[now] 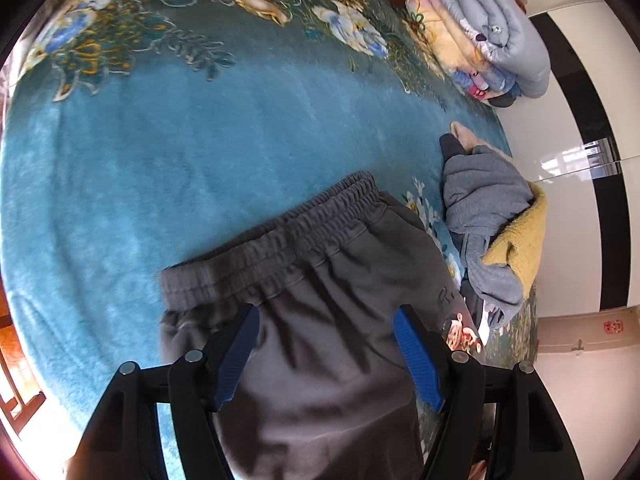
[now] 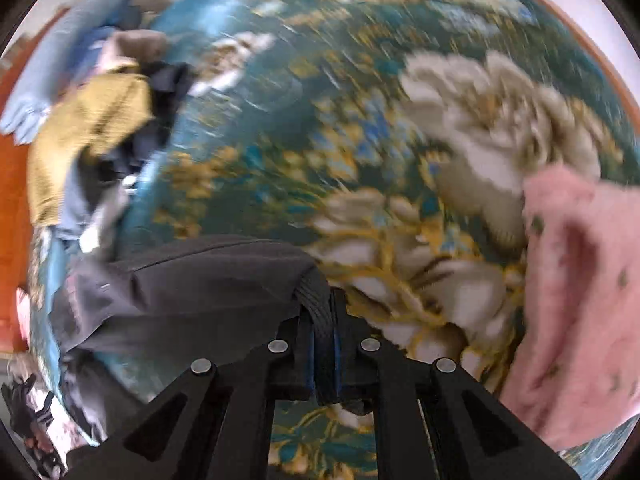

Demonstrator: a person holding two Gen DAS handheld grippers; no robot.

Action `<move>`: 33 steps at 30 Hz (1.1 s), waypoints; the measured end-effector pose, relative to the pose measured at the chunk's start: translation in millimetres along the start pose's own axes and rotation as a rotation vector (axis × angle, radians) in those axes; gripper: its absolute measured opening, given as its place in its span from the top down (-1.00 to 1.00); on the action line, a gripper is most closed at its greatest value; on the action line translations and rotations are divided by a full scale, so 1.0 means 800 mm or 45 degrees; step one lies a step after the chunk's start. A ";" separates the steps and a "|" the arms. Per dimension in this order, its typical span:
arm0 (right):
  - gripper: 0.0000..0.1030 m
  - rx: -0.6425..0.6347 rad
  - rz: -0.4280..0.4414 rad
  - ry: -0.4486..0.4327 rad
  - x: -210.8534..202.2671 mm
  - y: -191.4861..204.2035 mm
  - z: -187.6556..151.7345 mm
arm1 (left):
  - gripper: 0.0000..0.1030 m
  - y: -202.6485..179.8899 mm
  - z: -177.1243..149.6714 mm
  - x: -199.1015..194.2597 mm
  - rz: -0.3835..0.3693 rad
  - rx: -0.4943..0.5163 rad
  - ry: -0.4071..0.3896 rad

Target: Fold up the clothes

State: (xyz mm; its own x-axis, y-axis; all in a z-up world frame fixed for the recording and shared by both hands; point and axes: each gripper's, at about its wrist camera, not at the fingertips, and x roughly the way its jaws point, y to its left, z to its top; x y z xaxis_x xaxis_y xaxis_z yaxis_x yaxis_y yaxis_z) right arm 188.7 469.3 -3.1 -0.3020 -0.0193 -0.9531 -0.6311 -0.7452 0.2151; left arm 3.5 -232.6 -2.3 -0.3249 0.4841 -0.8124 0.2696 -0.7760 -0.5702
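Note:
Dark grey sweatpants [image 1: 312, 304] lie on the blue floral blanket [image 1: 160, 160], elastic waistband toward the far side. My left gripper [image 1: 326, 320] is open above the pants just below the waistband, blue-padded fingers [image 1: 240, 356] spread on either side and holding nothing. In the blurred right wrist view, my right gripper [image 2: 322, 320] is shut on a bunched edge of the same dark grey pants [image 2: 180, 288], which trail off to the left.
A heap of unfolded clothes, grey [image 1: 480, 208] and mustard yellow [image 1: 524, 240], lies at the blanket's right edge; it also shows in the right wrist view [image 2: 92, 128]. Folded quilts [image 1: 488, 28] are stacked at the far right. A pink fleece garment [image 2: 580, 292] lies to the right.

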 end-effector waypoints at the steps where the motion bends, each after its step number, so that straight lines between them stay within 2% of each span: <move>1: 0.87 0.007 -0.004 0.013 0.008 -0.002 0.000 | -0.43 -0.004 0.005 0.004 0.006 0.004 0.005; 4: 0.82 -0.009 -0.004 0.041 0.015 -0.001 0.008 | -0.43 -0.016 0.025 0.017 0.025 0.025 0.009; 7: 0.74 -0.112 -0.032 0.047 0.000 0.011 0.014 | -0.44 -0.027 0.047 0.031 0.060 0.049 -0.010; 11: 0.19 -0.193 -0.093 -0.052 -0.025 0.025 0.015 | -0.46 -0.037 0.072 0.063 0.104 0.049 0.007; 13: 0.13 -0.218 -0.094 -0.108 -0.035 0.035 0.015 | -0.47 -0.042 0.081 0.081 0.155 0.064 0.015; 15: 0.11 -0.222 -0.058 -0.136 -0.039 0.046 0.015 | -0.47 -0.048 0.088 0.099 0.192 0.090 0.027; 18: 0.10 -0.256 0.028 -0.078 -0.016 0.075 0.018 | -0.47 -0.057 0.095 0.120 0.239 0.138 0.034; 23: 0.10 -0.404 0.117 -0.024 0.019 0.152 0.017 | -0.44 -0.077 0.096 0.140 0.304 0.275 0.033; 27: 0.10 -0.534 0.098 -0.001 0.041 0.211 0.017 | -0.44 -0.081 0.099 0.141 0.358 0.327 0.014; 30: 0.10 -0.633 0.127 -0.033 0.034 0.242 -0.004 | -0.44 -0.077 0.101 0.142 0.411 0.355 0.006; 33: 0.10 -0.784 0.217 0.040 0.042 0.267 -0.045 | -0.44 -0.067 0.104 0.143 0.388 0.312 0.017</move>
State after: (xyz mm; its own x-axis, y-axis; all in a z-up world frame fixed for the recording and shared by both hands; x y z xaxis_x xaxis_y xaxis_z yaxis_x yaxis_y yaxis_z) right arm 69.0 285.4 3.3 -0.3347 -0.1838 -0.9242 -0.0473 -0.9763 0.2113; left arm -123.6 -169.4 -54.3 -0.2509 0.2205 -0.9425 0.1272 -0.9577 -0.2580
